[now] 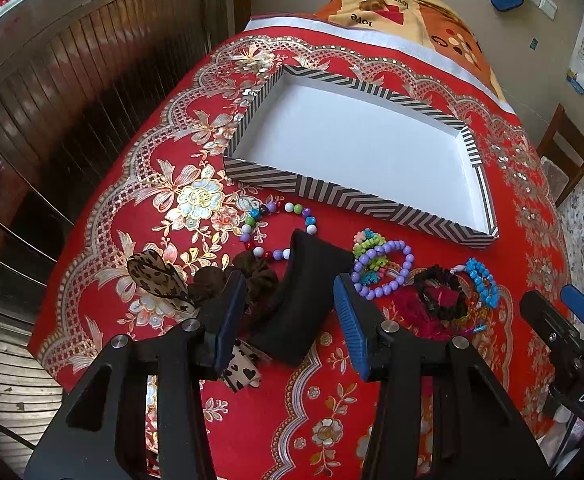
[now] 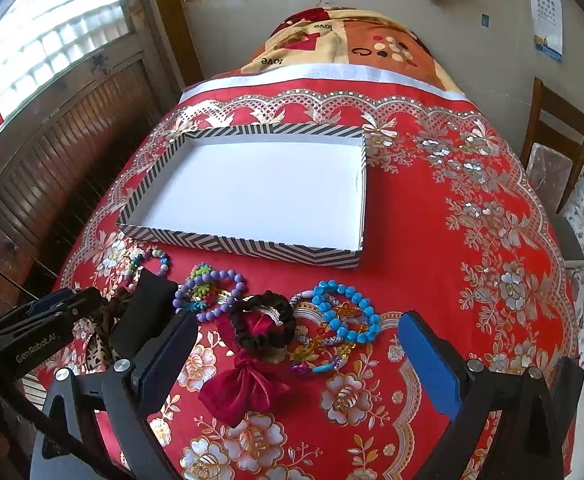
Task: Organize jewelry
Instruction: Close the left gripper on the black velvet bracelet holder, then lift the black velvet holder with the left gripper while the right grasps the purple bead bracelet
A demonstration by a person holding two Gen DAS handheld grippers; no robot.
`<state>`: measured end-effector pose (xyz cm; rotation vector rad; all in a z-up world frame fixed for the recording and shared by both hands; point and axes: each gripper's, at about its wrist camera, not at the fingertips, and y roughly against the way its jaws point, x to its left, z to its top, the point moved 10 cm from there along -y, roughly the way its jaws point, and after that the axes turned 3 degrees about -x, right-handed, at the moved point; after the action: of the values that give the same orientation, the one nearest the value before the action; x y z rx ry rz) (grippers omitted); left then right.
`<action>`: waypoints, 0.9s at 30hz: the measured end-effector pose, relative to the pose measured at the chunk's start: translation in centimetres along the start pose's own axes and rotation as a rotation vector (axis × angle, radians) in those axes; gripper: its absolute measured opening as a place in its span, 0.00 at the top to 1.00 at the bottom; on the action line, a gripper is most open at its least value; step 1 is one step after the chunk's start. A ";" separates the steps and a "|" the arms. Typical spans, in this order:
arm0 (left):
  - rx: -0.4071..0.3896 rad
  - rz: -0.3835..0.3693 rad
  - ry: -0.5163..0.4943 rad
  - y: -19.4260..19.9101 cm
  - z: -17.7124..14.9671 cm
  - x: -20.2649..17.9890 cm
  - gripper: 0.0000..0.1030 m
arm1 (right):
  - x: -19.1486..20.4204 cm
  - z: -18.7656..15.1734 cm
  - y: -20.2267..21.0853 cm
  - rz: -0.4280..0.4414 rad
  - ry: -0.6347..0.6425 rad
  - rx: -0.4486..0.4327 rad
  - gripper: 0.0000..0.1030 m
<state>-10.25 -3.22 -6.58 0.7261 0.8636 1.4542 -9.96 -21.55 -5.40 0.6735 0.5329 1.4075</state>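
Across the red cloth (image 2: 431,240), jewelry is being lined up for the box (image 2: 252,240), whose white floor is showing bare. Both grippers are being held above the near row of pieces. The left gripper (image 1: 290,316) is being kept with its jaws wide apart, nothing pressed between them, poised over the black band (image 1: 303,292), which is lying between its fingers without being touched, as far as can be judged. Just beside it, the purple bracelet (image 1: 383,268) is resting on a green piece. The right gripper (image 2: 295,356) is likewise being held wide, empty, over the black scrunchie (image 2: 262,324) and the blue bracelet (image 2: 347,312), with the maroon bow (image 2: 244,388) lying nearer.

Nothing appears to be packed yet, so a first pick is probably being set up. For a clean grab, one piece is best singled out: the pile on the right is overlapping, and neighbours could be dragged along. The band, lying apart, is looking like the easier start; it is best straddled squarely across its width.
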 end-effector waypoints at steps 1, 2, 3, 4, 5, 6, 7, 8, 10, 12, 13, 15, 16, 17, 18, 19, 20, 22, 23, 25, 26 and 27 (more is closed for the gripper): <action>0.001 -0.003 -0.001 0.0 0.0 0.0 0.56 | 0.0 0.0 0.0 0.000 -0.001 0.001 0.03; 0.003 -0.008 0.001 0.0 0.0 0.1 0.56 | 0.0 0.0 -0.1 -0.001 -0.001 0.002 0.03; 0.006 -0.016 0.003 0.1 0.0 0.3 0.56 | -0.1 0.0 -0.1 0.000 -0.001 0.004 0.03; 0.010 -0.024 0.005 0.1 0.1 0.5 0.56 | -0.1 0.0 -0.2 0.002 -0.001 0.006 0.03; 0.015 -0.034 0.009 0.1 0.2 0.7 0.56 | -0.1 0.0 -0.2 0.005 0.000 0.008 0.03; 0.019 -0.039 0.014 0.1 0.3 1.0 0.56 | -0.1 0.0 -0.3 0.008 0.001 0.008 0.03; 0.024 -0.042 0.020 0.1 0.3 1.5 0.56 | -0.1 0.0 -0.3 0.012 0.003 0.007 0.03; 0.027 -0.044 0.024 0.1 0.4 1.8 0.56 | -0.1 0.0 -0.4 0.021 0.007 0.007 0.03; 0.027 -0.045 0.025 0.2 0.5 2.5 0.56 | 0.1 0.0 -0.6 0.045 0.019 0.013 0.03; 0.029 -0.057 0.019 0.3 0.5 2.8 0.56 | 0.3 0.1 -0.8 0.062 0.032 0.016 0.03; 0.033 -0.072 0.010 0.4 0.4 2.7 0.56 | 0.3 0.1 -1.0 0.067 0.040 0.018 0.03; 0.055 -0.111 -0.025 0.2 0.0 2.1 0.56 | 0.7 0.0 -1.4 0.088 0.061 0.024 0.03; 0.069 -0.129 -0.042 0.0 -0.2 1.6 0.56 | 1.0 0.0 -1.7 0.105 0.076 0.028 0.04; 0.079 -0.143 -0.051 -0.3 -0.5 1.3 0.56 | 1.2 -0.1 -1.9 0.112 0.087 0.031 0.06; 0.089 -0.159 -0.061 -0.5 -0.7 0.9 0.56 | 1.5 -0.1 -2.2 0.119 0.101 0.036 0.10; 0.107 -0.179 -0.075 -0.9 -1.1 0.4 0.56 | 1.8 -0.1 -2.6 0.128 0.112 0.041 0.12; 0.122 -0.192 -0.085 -1.2 -1.3 0.0 0.56 | 2.2 -0.1 -3.0 0.144 0.122 0.045 0.16; 0.147 -0.206 -0.119 -2.1 -1.9 -0.8 0.56 | 3.0 0.0 -4.3 0.174 0.141 0.065 0.22; 0.151 -0.203 -0.133 -2.3 -2.0 -1.0 0.56 | 3.3 0.1 -4.8 0.185 0.150 0.077 0.27; 0.162 -0.189 -0.171 -3.2 -2.2 -1.3 0.56 | 4.1 0.2 -5.9 0.206 0.167 0.091 0.32; 0.176 -0.192 -0.181 -3.7 -2.3 -1.4 0.56 | 4.5 0.2 -6.6 0.221 0.180 0.101 0.37; 0.188 -0.198 -0.188 -4.2 -2.4 -1.6 0.56 | 4.9 0.3 -7.1 0.231 0.189 0.111 0.43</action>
<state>-9.97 -5.05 -11.27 0.8774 0.9063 1.1205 -4.21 -16.96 -9.98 0.7116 0.7029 1.6791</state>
